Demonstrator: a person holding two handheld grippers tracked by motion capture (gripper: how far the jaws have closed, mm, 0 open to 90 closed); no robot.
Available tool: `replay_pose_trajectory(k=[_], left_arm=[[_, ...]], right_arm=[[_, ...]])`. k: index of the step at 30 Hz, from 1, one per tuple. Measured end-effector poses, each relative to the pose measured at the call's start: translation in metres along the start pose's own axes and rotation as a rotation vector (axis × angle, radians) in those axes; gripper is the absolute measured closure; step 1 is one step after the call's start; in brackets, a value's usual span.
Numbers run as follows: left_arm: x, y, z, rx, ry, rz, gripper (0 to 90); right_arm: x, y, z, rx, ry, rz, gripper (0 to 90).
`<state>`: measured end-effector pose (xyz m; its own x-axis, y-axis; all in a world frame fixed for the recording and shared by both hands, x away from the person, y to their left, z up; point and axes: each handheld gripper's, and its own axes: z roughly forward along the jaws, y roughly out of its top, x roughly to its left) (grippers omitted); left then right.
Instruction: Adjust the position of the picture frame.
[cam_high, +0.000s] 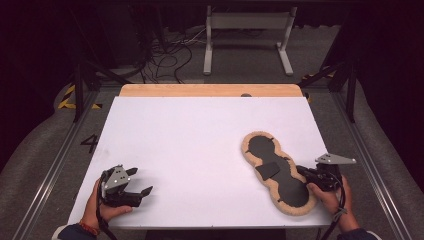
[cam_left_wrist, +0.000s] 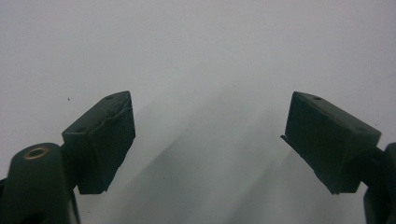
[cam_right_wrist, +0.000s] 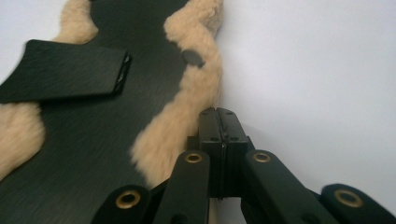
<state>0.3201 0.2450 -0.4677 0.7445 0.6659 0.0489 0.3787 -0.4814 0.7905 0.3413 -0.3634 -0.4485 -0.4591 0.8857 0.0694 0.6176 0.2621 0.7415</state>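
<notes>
A long, figure-eight shaped black pad (cam_high: 285, 182) edged in tan fleece (cam_right_wrist: 173, 130) lies flat at the right front of the white table (cam_high: 190, 140). A black flap (cam_high: 267, 170) rests on its middle, and this flap (cam_right_wrist: 65, 70) is near in the right gripper view, with a small black stud (cam_right_wrist: 192, 57) at the fleece edge. My right gripper (cam_high: 301, 171) sits at the pad's right edge; its jaws (cam_right_wrist: 218, 114) are shut against each other, right beside the fleece, with nothing seen between them. My left gripper (cam_high: 142, 180) rests at the front left, open (cam_left_wrist: 208, 135) over bare table.
A wooden strip (cam_high: 210, 90) runs along the table's far edge. Beyond it on the floor stand a white metal frame (cam_high: 247, 40) and loose cables (cam_high: 170, 55). Metal rails (cam_high: 365, 155) flank the table on both sides.
</notes>
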Motion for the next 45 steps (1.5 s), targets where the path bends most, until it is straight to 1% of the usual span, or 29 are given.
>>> replay_pose_trajectory(k=[2,4,6,7,8,9,11,12,15,18,20,21,22,25,26,27,28,29,30,31,32,33,34,37,38,41,42,43,45], left_arm=[[0.0,0.0,0.0,0.004,-0.003,0.001,16.5],[0.0,0.001,0.001,-0.001,-0.007,0.002,16.5],[-0.001,0.002,0.002,0.0,-0.013,-0.003,16.5],[-0.001,0.003,0.003,-0.003,-0.017,0.004,16.5],[-0.002,0.005,0.003,-0.001,-0.021,0.006,16.6],[-0.004,0.006,0.004,-0.001,-0.019,0.001,16.6],[-0.009,0.012,0.007,0.005,-0.022,0.007,17.1],[-0.013,0.016,0.009,0.008,-0.026,0.012,17.3],[-0.027,0.025,0.015,0.009,-0.069,0.055,17.9],[-0.035,0.03,0.02,0.014,-0.1,0.073,18.3],[-0.038,0.032,0.023,0.016,-0.11,0.073,18.3],[-0.038,0.033,0.024,0.019,-0.109,0.08,18.3],[-0.038,0.033,0.025,0.024,-0.107,0.078,18.3],[-0.038,0.032,0.025,0.027,-0.104,0.073,18.3],[-0.037,0.032,0.024,0.026,-0.102,0.073,18.3],[-0.037,0.032,0.024,0.026,-0.101,0.073,18.3],[-0.036,0.032,0.024,0.026,-0.102,0.077,18.3],[-0.037,0.031,0.024,0.027,-0.1,0.073,18.3],[-0.037,0.03,0.023,0.026,-0.099,0.072,18.3],[-0.037,0.03,0.023,0.026,-0.099,0.072,18.2],[-0.037,0.03,0.023,0.026,-0.101,0.08,18.2],[-0.037,0.029,0.021,0.026,-0.101,0.077,18.2],[-0.037,0.028,0.021,0.026,-0.099,0.076,18.2],[-0.035,0.028,0.02,0.02,-0.103,0.07,18.1],[-0.035,0.028,0.021,0.02,-0.104,0.066,18.1],[-0.035,0.028,0.021,0.021,-0.105,0.074,18.1],[-0.036,0.029,0.021,0.022,-0.105,0.077,18.1],[-0.036,0.029,0.021,0.021,-0.106,0.076,18.1],[-0.036,0.029,0.023,0.026,-0.11,0.075,18.1]], right_arm=[[-0.004,0.008,0.007,0.004,0.007,0.002,90.0],[-0.01,0.017,0.013,0.01,0.035,0.008,90.0],[-0.014,0.025,0.02,0.027,0.058,0.005,90.0],[-0.015,0.028,0.023,0.028,0.062,-0.009,90.0],[-0.015,0.032,0.026,0.031,0.064,-0.012,90.0],[-0.014,0.035,0.028,0.032,0.06,-0.019,90.0],[-0.012,0.043,0.034,0.047,0.056,-0.035,90.0],[-0.011,0.046,0.038,0.05,0.048,-0.056,90.0],[-0.007,0.057,0.05,0.071,0.043,-0.089,90.0],[0.002,0.069,0.059,0.082,0.054,-0.126,90.0],[0.009,0.076,0.064,0.085,0.082,-0.149,90.0],[0.013,0.078,0.065,0.089,0.083,-0.167,90.0],[0.021,0.084,0.068,0.103,0.08,-0.194,90.0],[0.036,0.095,0.072,0.103,0.061,-0.23,90.0],[0.04,0.099,0.072,0.095,0.072,-0.234,90.0],[0.045,0.102,0.073,0.084,0.176,-0.213,90.0],[0.055,0.105,0.076,0.099,0.185,-0.244,90.0],[0.068,0.107,0.082,0.141,0.137,-0.309,90.0],[0.078,0.109,0.086,0.145,0.124,-0.349,90.0],[0.078,0.109,0.086,0.145,0.124,-0.349,90.0],[0.088,0.112,0.089,0.147,0.139,-0.358,90.0],[0.095,0.113,0.09,0.147,0.128,-0.374,90.0],[0.097,0.113,0.09,0.14,0.127,-0.37,90.0],[0.09,0.113,0.084,0.11,0.078,-0.338,90.0],[0.085,0.113,0.08,0.095,0.056,-0.314,90.0],[0.067,0.113,0.072,0.065,-0.038,-0.266,90.0],[0.061,0.113,0.07,0.062,-0.057,-0.244,90.0],[0.053,0.111,0.069,0.059,-0.08,-0.208,90.0],[0.043,0.109,0.068,0.068,-0.121,-0.183,90.0]])
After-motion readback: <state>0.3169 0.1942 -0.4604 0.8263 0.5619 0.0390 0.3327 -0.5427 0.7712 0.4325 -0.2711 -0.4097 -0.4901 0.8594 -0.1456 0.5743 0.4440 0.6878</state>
